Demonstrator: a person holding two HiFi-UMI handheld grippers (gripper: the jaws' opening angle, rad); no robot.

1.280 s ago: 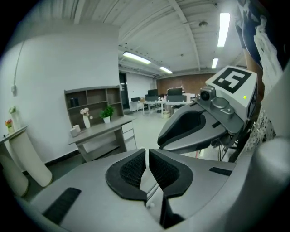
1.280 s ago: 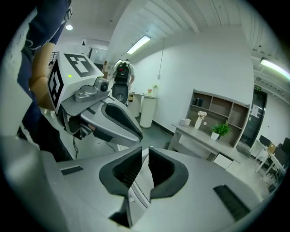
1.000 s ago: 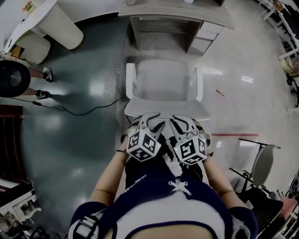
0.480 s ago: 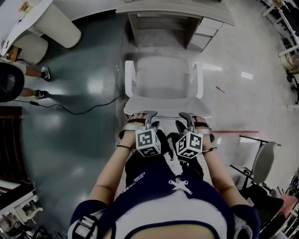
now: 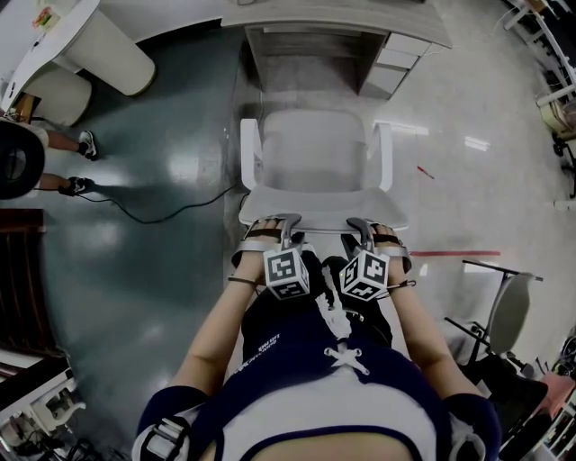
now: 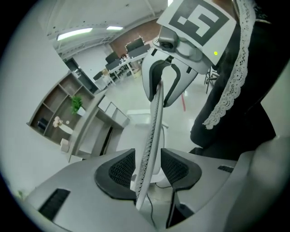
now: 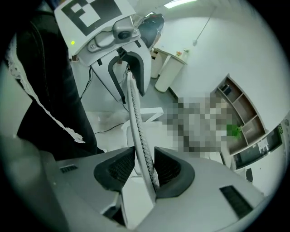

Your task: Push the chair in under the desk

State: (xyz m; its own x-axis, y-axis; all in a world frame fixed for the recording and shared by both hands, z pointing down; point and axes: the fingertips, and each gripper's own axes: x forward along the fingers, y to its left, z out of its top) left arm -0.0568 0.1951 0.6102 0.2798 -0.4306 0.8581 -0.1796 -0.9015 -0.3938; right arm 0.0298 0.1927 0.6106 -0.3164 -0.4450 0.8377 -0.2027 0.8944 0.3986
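Far out at 9 o'clock from the chair (image 5: 315, 149), a black cord (image 5: 153, 212) lies on the dark floor (image 5: 135, 261). Your left gripper (image 5: 288, 221) points down at the top of the chair back (image 5: 317, 209), near its left end. Its jaws have just been opening and now stand wide. The thin edge of the chair back runs between them. It is close to the left pad (image 6: 118, 170), with a gap at the other one, so nothing is squeezed. The white chair stands right in front of you, at 12 o'clock. The desk (image 5: 337, 20) is at 12 o'clock from the chair. The chair is near the desk but not under it yet, and bare floor shows between them. Your right gripper (image 5: 360, 223) is near the right end of the chair back. Its jaws have just opened too and stand wide. The thin edge runs between them and leans on the right pad (image 7: 168, 171), with a gap on the other side. At 3 o'clock from that gripper, a red line (image 5: 450, 259) marks the floor.
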